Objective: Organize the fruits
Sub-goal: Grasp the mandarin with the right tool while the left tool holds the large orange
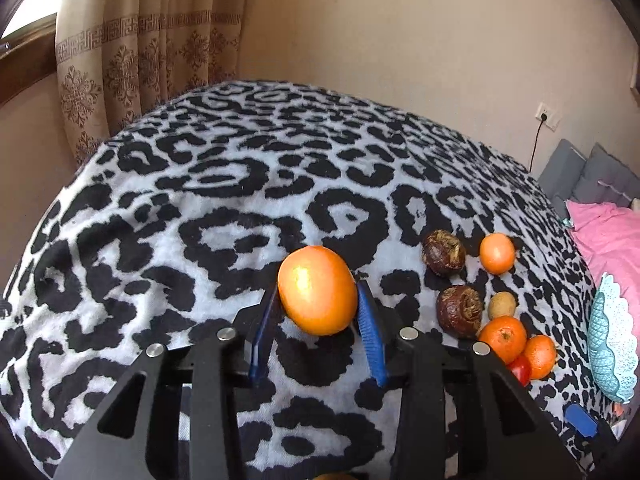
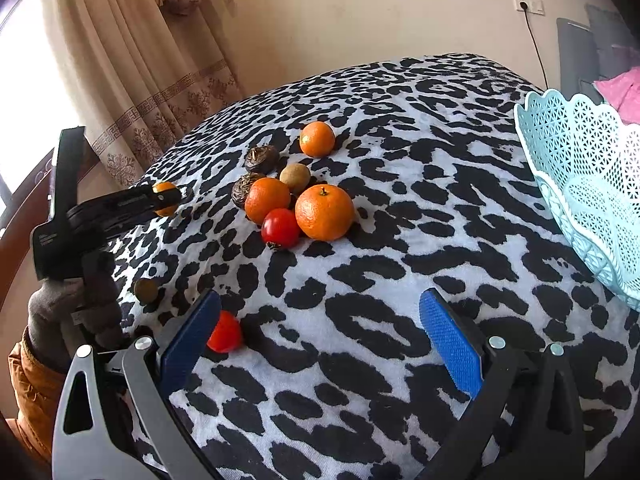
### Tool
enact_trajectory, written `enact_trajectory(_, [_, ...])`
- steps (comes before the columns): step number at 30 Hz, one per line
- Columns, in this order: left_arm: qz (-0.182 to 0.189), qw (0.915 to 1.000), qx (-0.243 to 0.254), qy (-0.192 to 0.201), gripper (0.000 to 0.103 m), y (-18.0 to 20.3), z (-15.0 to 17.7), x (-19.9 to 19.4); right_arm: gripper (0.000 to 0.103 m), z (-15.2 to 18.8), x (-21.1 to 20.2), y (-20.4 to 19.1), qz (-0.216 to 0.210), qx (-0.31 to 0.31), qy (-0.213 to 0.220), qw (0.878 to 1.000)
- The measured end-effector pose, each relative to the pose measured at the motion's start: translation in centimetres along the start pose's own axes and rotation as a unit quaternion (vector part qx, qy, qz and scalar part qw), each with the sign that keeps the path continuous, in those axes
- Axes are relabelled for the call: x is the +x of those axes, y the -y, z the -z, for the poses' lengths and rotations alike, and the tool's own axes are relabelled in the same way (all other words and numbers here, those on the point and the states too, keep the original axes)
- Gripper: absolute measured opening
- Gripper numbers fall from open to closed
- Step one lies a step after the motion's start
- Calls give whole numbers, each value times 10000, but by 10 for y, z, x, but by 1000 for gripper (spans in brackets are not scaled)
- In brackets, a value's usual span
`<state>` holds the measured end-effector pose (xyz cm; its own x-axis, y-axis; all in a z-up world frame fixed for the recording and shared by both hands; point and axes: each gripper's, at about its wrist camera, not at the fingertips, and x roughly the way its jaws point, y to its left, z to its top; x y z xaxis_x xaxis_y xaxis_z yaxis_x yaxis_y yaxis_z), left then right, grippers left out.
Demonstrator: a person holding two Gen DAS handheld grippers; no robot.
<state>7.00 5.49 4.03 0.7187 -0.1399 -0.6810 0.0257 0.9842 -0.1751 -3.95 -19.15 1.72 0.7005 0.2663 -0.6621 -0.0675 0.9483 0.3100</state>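
The left gripper (image 1: pixel 318 300) is clenched on an orange fruit (image 1: pixel 317 290), its two blue pads (image 1: pixel 370 334) pressed against either side. The fruit is lifted off the leopard-print blanket (image 1: pixel 200 184), and its shadow lies on the fabric below it. In the right wrist view the same gripper (image 2: pixel 166 199) shows side-on, with the fruit (image 2: pixel 165 191) at its tip and the gloved left hand (image 2: pixel 74 308) on the handle. There is pale lettering on the black body of that gripper, too small to read. No other writing, brand or label is legible in either view.

Taking the fruit cluster (image 2: pixel 292 196) as landmark: it lies on the blanket and is made of two mandarins (image 2: pixel 325 213), a red tomato-like fruit (image 2: pixel 280 228), a small tan fruit (image 2: pixel 295 178) and two dark brown water chestnuts (image 2: pixel 262 159). Another small mandarin (image 2: pixel 317 139) sits just beyond the cluster, apart from it. The held fruit is to the left of the cluster, well apart. A small olive-brown fruit (image 2: pixel 146 290) and a second red fruit (image 2: pixel 225 333) lie nearer the camera than the cluster, on the left.

The right gripper (image 2: pixel 320 324) is released, its blue pads (image 2: pixel 450 340) spread wide above bare blanket on the near side of the cluster, grasping nothing. The red fruit lies just beside its left pad. The pale blue lattice basket (image 2: pixel 560 184) stands to the right of the cluster, well apart, tilted up at the blanket's edge.
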Motion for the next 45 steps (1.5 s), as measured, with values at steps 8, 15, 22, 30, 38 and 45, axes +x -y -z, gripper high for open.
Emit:
enact_trajectory(8, [134, 9998, 50, 153, 39, 4, 1, -15, 101, -5, 6, 6, 139, 214, -223, 9994])
enact_trajectory(15, [96, 9997, 73, 229, 39, 6, 4, -21, 100, -26, 12, 5, 125, 392, -280, 9988])
enact_trajectory(22, [74, 9997, 87, 220, 39, 6, 6, -20, 86, -55, 37, -9, 241, 216, -317, 9990])
enact_trajectory(30, [101, 9997, 63, 213, 39, 4, 6, -21, 72, -67, 61, 5, 278, 635, -454, 9966])
enact_trajectory(38, [91, 9997, 90, 210, 39, 6, 7, -19, 56, -62, 62, 1, 222, 492, -382, 9978])
enact_trajectory(45, [79, 9997, 116, 197, 39, 7, 8, -17, 42, -58, 60, -1, 188, 416, -333, 9984])
